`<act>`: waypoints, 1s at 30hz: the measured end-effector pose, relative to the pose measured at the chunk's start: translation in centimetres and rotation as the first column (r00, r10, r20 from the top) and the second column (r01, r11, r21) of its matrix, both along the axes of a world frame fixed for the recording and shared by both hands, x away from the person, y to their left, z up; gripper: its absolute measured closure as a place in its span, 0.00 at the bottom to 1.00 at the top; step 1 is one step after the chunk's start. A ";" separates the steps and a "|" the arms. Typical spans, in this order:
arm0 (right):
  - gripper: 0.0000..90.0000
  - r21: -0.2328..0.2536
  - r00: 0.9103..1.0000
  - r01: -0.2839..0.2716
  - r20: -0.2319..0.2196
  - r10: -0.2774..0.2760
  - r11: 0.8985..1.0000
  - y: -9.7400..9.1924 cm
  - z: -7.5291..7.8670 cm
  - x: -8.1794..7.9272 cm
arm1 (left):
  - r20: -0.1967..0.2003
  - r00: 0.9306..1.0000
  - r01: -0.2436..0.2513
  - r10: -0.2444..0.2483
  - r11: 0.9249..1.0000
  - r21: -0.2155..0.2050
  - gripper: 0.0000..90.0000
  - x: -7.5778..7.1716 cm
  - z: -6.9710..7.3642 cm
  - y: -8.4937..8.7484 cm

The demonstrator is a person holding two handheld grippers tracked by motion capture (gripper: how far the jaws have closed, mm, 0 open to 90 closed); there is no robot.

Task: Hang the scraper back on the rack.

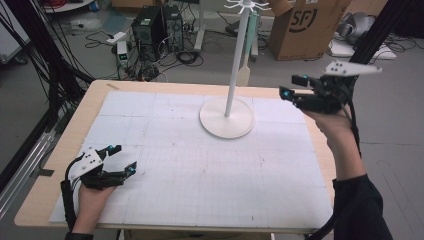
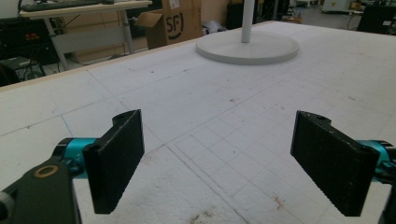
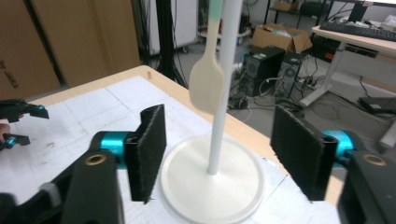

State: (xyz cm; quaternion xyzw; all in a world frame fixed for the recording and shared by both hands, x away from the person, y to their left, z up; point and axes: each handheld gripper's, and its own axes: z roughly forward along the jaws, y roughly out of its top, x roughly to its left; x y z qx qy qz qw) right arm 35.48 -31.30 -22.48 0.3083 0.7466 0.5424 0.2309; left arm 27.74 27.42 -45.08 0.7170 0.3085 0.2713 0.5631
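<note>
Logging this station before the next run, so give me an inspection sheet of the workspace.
Surface: white gridded mat on a wooden table, with scuff marks.
Job's things: white stand with a round base; a spatula hangs from its top.
Clutter: nothing seen on the mat.
Grippers: left hand-held gripper open, low over the mat; right hand-held gripper open, raised beside the stand, nothing between its jaws.
Cables: black cable trails from the left hand-held gripper; loose cables on the floor.
Surroundings: cardboard box, computer towers.
</note>
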 end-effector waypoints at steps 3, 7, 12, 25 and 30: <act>0.33 0.032 1.000 -0.011 0.000 0.011 0.999 -0.8 -3.3 -1.0 | 0.000 1.000 -0.001 0.001 1.000 -0.002 0.20 0.0 0.0 0.0; 0.28 0.052 1.000 -0.018 0.002 0.018 0.998 -1.4 -7.5 -2.7 | 0.000 1.000 -0.001 0.001 1.000 0.000 0.20 0.0 0.0 0.0; 0.27 -0.004 1.000 -0.009 0.010 0.009 1.000 -1.3 -12.1 -4.9 | 0.002 1.000 0.001 -0.001 1.000 -0.003 0.20 0.0 0.0 0.0; 0.23 0.029 0.999 0.016 -0.043 -0.015 0.999 -0.5 -20.3 -6.4 | -0.002 1.000 -0.007 0.007 1.000 -0.017 0.19 0.0 0.0 0.2; 0.23 0.027 0.995 0.031 -0.094 -0.028 0.999 -0.6 -21.4 -6.2 | -0.002 1.000 -0.008 0.008 1.000 -0.017 0.19 0.0 0.0 0.1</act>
